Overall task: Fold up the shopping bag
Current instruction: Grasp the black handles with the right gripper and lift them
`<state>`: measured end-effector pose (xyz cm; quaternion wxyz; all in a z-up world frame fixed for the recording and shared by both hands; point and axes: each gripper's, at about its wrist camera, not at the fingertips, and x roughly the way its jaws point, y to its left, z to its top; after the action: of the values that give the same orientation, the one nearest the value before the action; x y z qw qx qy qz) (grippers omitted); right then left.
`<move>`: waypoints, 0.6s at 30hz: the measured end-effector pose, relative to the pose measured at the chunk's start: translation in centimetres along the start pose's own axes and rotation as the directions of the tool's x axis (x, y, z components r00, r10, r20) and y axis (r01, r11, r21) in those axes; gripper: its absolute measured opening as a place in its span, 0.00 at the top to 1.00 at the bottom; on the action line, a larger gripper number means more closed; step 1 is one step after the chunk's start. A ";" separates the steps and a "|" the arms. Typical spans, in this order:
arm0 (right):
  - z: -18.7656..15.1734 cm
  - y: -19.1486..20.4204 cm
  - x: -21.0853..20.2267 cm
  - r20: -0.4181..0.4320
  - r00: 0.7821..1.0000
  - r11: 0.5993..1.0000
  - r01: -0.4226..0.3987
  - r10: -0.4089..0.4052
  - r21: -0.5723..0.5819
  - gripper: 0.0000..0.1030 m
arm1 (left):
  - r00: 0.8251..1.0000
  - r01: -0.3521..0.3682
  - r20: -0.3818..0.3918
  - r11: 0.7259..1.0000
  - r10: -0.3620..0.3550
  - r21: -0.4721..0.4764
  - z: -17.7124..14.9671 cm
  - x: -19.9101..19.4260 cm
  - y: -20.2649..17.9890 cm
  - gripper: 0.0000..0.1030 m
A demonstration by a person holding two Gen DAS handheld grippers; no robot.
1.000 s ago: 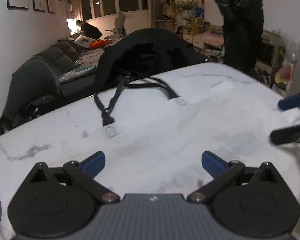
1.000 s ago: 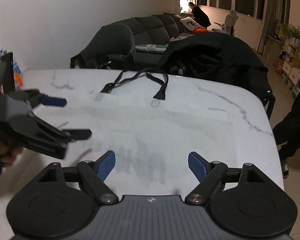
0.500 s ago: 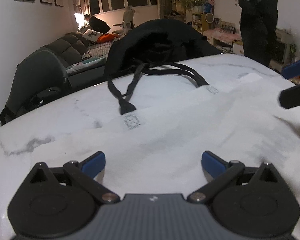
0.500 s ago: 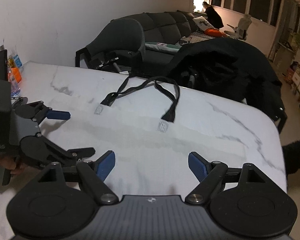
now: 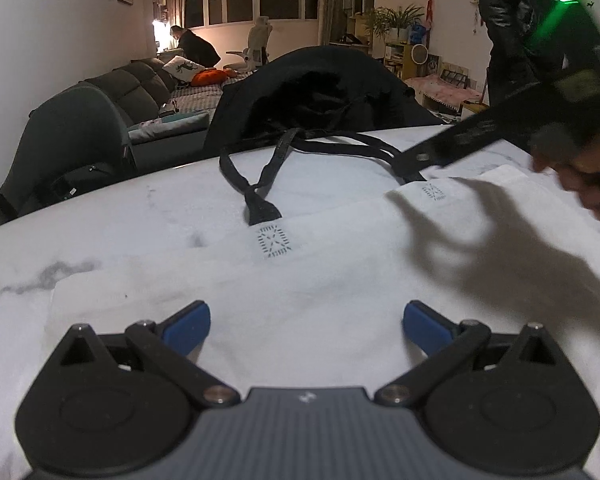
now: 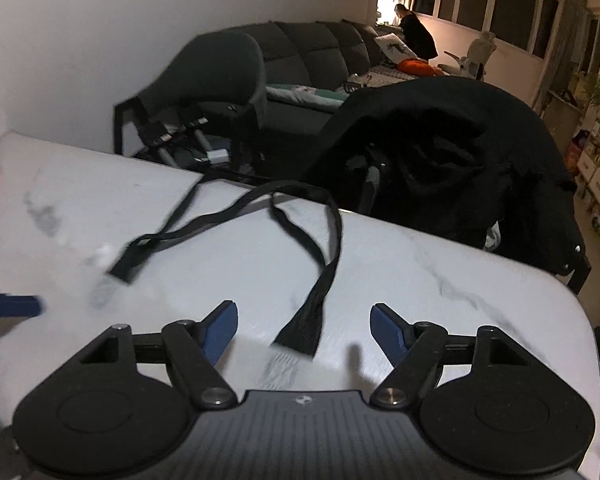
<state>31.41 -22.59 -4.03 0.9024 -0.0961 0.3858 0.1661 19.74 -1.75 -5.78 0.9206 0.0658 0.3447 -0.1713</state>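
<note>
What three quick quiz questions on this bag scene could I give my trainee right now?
1. True or false: the left gripper is shut on the shopping bag.
2. What colour are the bag's handles?
3. The black jacket is: A) lying on the bag, B) draped over a chair beyond the table, C) held in the right gripper.

Key: 1 false, both grippers are open and hold nothing; 2 black; 3 B.
</note>
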 end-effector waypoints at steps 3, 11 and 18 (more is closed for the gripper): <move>0.7 -0.6 2.1 -0.011 1.000 1.000 0.007 -0.007 -0.001 0.30 | 1.000 0.000 0.000 1.000 0.000 0.000 0.0 0.0 0.0 0.00; 3.1 -2.0 6.2 0.039 0.999 0.999 -0.016 0.014 0.036 0.47 | 1.000 -0.001 -0.001 1.000 0.001 -0.002 0.1 0.1 -0.2 0.00; 4.5 -2.9 7.9 0.071 0.997 0.999 0.014 -0.016 0.036 0.86 | 1.000 0.000 0.000 1.000 0.000 -0.004 0.0 -0.1 -0.3 0.00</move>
<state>40.62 -22.17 -6.51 0.9184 -0.0771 0.3555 0.1559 19.61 -1.97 -5.72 0.9207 0.0641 0.3452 -0.1704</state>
